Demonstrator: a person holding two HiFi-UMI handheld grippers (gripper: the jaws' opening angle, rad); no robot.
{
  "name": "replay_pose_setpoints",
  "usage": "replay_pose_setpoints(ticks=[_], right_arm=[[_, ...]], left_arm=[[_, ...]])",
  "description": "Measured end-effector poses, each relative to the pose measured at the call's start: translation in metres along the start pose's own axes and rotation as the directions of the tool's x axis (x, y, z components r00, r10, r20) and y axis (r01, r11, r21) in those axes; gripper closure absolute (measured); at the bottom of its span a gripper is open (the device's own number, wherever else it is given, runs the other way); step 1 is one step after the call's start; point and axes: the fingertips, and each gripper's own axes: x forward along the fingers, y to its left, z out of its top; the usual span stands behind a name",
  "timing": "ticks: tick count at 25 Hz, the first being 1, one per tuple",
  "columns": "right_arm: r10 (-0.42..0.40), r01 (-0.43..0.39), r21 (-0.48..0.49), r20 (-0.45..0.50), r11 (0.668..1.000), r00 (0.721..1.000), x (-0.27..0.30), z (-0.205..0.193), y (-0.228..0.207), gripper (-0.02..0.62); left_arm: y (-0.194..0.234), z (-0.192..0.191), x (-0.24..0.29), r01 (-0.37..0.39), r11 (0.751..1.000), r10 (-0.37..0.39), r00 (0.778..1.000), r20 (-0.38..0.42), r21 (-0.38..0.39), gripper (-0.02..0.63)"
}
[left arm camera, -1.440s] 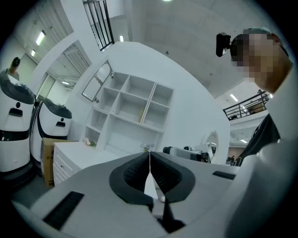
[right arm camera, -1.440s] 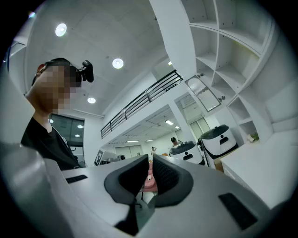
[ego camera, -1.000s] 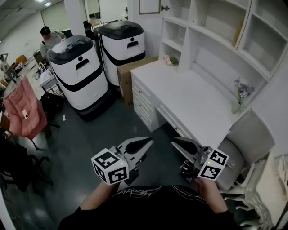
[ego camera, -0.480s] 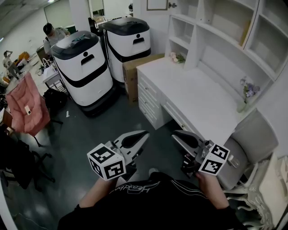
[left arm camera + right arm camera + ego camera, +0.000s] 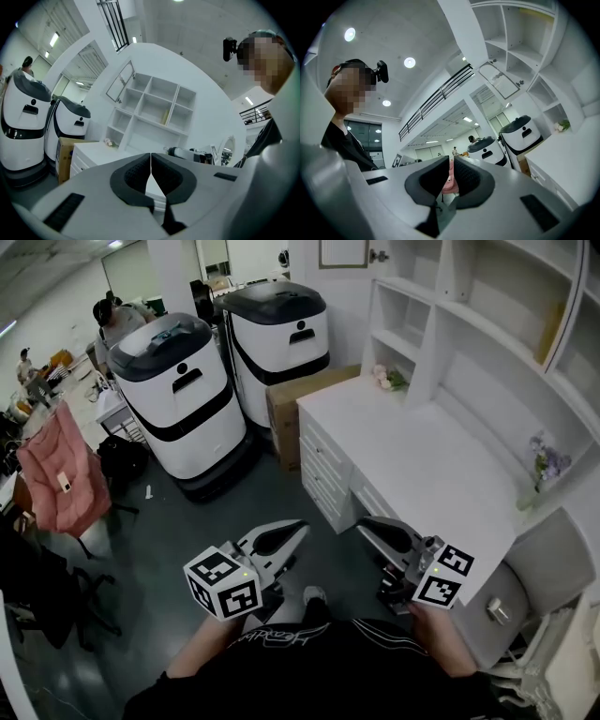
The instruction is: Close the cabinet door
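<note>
Left gripper (image 5: 298, 527), right gripper (image 5: 364, 523): jaws pressed together, empty. Cabinet door (image 5: 343, 253) open, high above and well ahead of fingers (image 5: 272, 542), past desk (image 5: 422, 456). I'd step closer, lift right, push knob (image 5: 379, 256) edge flush.

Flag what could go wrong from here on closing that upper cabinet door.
1. The open cabinet door sits high on the shelf unit, behind the desk; reaching over the desk may give a weak, crooked push.
2. The flower vase at the desk's back could get knocked by the right gripper on the way up.
</note>
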Motion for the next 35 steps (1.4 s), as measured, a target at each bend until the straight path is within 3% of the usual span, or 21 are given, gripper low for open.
replay_pose_setpoints(ticks=[7,12,19,25,35], right_arm=[[-0.003,0.003,0.018,0.019,1.0,1.0,0.064,0.052,-0.13,0.538],[-0.005,0.005,-0.001,0.029,1.0,1.0,0.099,0.09,-0.198,0.538],[0.004,-0.003,-0.042,0.041,0.999,0.999,0.137,0.123,-0.238,0.538],[-0.022,0.027,-0.049,0.093,0.998,0.995,0.167,0.152,-0.279,0.538],[-0.118,0.128,-0.08,0.126,0.988,0.985,0.229,0.2,-0.359,0.538]], left_arm=[[0.106,0.053,0.098,0.008,1.0,-0.008,0.999,-0.036,-0.005,0.581],[0.153,0.097,0.152,0.04,0.998,-0.039,0.999,-0.026,0.042,0.581],[0.2,0.124,0.179,0.054,0.998,-0.054,0.998,0.009,0.033,0.581],[0.244,0.159,0.203,0.072,0.994,-0.073,0.997,0.008,0.077,0.581],[0.336,0.238,0.261,0.165,0.978,-0.17,0.985,0.031,0.125,0.581]])
